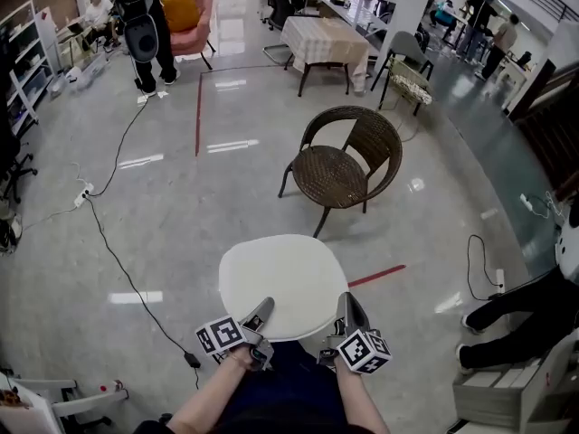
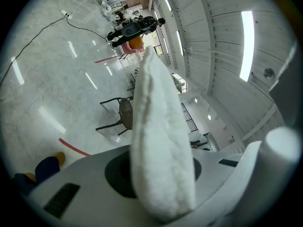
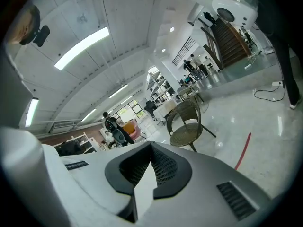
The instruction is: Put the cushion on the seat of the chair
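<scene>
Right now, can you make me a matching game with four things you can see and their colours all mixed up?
Things:
1. cushion
2. wicker chair
3. floor stripe
4. armchair

Colours:
A. red
B. white
C. brown
D. pink

Pairs: 1-B, 2-C, 3-A, 4-D

A white cushion (image 2: 161,141) is seen edge-on in the middle of the frame. Its near end is squeezed by the left gripper (image 2: 163,183) at the bottom, with one grey jaw pressed on each side. A dark chair (image 2: 124,115) is seen just left of the cushion, tipped sideways in the picture, on a shiny grey floor (image 2: 42,79). A red line (image 2: 73,147) is painted on the floor at the lower left. A person in black (image 2: 135,27) is seen at the top. A long light (image 2: 246,44) is lit at the upper right.
</scene>
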### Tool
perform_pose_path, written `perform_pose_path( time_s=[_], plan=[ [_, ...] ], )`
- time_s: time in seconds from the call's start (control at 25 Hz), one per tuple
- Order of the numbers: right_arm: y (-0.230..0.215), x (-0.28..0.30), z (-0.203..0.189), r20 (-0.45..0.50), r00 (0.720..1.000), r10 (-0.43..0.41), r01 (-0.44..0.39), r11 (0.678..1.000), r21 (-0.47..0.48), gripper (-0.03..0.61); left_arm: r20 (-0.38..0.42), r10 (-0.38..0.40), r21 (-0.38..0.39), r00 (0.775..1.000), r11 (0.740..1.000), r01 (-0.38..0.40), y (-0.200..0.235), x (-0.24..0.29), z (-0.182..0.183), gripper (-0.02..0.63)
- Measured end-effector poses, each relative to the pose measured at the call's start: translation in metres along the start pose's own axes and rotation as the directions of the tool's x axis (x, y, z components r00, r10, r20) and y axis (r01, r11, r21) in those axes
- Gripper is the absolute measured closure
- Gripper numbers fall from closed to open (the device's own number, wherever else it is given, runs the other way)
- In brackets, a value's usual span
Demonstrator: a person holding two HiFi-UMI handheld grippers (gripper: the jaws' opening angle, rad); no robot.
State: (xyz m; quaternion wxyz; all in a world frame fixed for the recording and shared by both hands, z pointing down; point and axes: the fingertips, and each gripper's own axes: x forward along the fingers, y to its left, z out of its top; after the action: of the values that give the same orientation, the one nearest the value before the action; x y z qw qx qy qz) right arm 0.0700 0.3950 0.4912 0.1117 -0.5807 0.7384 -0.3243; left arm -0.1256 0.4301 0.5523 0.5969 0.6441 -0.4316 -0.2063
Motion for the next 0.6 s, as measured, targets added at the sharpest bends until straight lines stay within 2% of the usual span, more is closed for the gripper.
perform_pose_path(
  time_s=[0.24,0.6],
  plan=[
    [-0.012,0.053,0.025,-0.003,1.0,0.001,-0.001,1.0,0.002,0.588,-0.018,-0.014,0.002,1.0,1.0,0.015,-0.013,0.057,0.026,0.529],
    [-0.044,0.111,0.049,-0.027,1.0,-0.003,0.003,1.0,0.011,0.588,-0.049,-0.005,-0.007,0.999,1.0,0.005,-0.018,0.13,0.037,0.529]
  ],
)
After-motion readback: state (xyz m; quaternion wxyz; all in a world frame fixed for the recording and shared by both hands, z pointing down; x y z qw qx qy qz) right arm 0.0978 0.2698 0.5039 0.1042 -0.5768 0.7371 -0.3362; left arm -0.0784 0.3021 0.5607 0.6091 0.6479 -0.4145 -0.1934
